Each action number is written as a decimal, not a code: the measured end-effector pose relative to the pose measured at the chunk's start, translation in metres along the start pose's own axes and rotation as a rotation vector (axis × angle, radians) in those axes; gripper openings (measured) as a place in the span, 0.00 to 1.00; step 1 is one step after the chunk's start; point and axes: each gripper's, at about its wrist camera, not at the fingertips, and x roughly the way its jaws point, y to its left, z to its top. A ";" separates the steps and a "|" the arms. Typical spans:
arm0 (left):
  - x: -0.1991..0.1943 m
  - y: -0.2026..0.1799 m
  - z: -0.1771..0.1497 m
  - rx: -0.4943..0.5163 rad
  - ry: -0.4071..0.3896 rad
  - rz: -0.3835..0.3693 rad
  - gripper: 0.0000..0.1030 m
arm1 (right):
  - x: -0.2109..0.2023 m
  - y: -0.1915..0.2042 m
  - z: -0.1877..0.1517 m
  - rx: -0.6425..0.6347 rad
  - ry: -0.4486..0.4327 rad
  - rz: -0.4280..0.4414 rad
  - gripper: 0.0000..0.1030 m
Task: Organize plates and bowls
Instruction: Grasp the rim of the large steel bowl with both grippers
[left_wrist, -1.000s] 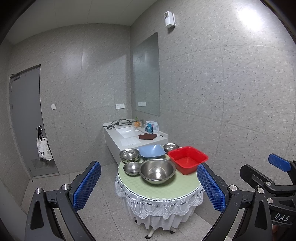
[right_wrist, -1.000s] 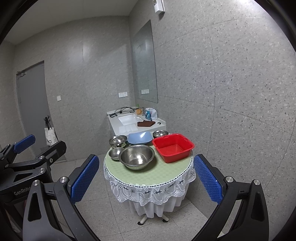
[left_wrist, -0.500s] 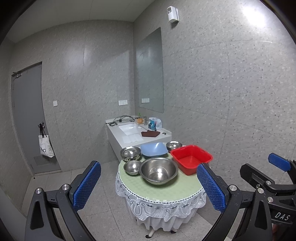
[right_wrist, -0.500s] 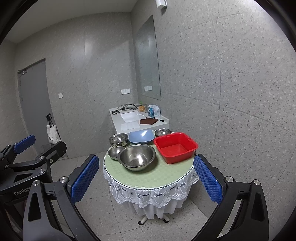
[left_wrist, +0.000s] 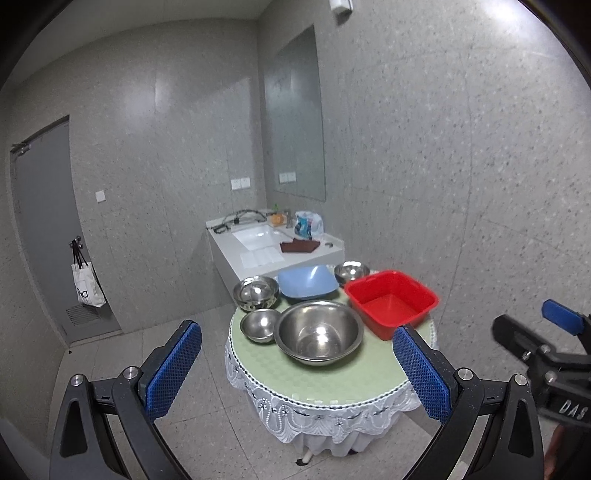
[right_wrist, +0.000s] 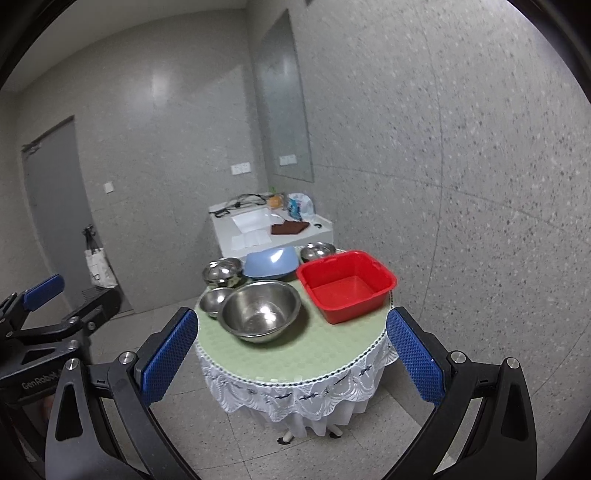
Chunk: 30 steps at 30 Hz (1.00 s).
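Observation:
A round table (left_wrist: 332, 380) with a green top and white lace skirt holds a large steel bowl (left_wrist: 319, 332), a small steel bowl (left_wrist: 260, 325), a stack of steel bowls (left_wrist: 256, 292), a blue bowl (left_wrist: 306, 282), another small steel bowl (left_wrist: 351, 272) and a red plastic basin (left_wrist: 391, 302). The same set shows in the right wrist view: large steel bowl (right_wrist: 261, 310), red basin (right_wrist: 345, 284), blue bowl (right_wrist: 271, 263). My left gripper (left_wrist: 295, 373) and right gripper (right_wrist: 291, 352) are both open and empty, held well short of the table.
A white sink counter (left_wrist: 273, 247) with a brown cloth and a bag stands behind the table against the tiled wall. A grey door (left_wrist: 40, 236) with a hanging tote bag is at the left. Tiled floor surrounds the table.
Both grippers have moved closer to the table, which now looks larger and lower in both views. Both stay open. Nothing on the table has moved.

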 end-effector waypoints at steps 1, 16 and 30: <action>0.013 0.004 0.004 -0.001 0.013 -0.007 0.99 | 0.009 -0.003 0.001 0.010 0.008 -0.006 1.00; 0.362 0.076 0.063 0.148 0.331 -0.274 0.99 | 0.226 -0.004 -0.016 0.186 0.227 -0.228 1.00; 0.612 0.074 0.082 0.461 0.560 -0.444 0.60 | 0.373 -0.001 -0.081 0.493 0.512 -0.267 0.70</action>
